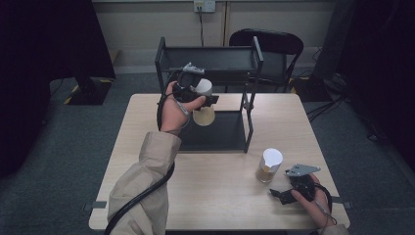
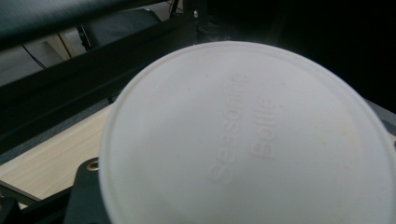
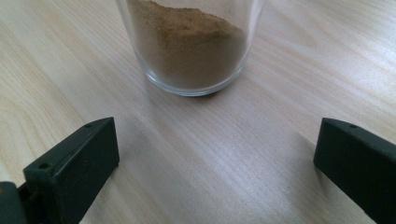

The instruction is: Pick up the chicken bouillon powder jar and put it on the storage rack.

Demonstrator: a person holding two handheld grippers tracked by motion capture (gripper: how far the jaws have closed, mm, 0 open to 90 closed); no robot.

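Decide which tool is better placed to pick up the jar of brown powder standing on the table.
Right. The right tool sits open on the table just short of the jar, jaws facing it. The left tool already holds another jar at the rack.

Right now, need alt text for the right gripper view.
A clear glass jar of brown powder stands on the light wooden table, just ahead of the right claw, whose two black jaws are spread wide and touch nothing.

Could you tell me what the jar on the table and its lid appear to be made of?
The jar looks like clear glass: its brown powder shows through and its thick base glints. Its lid seems to be matte white plastic, though that is less certain.
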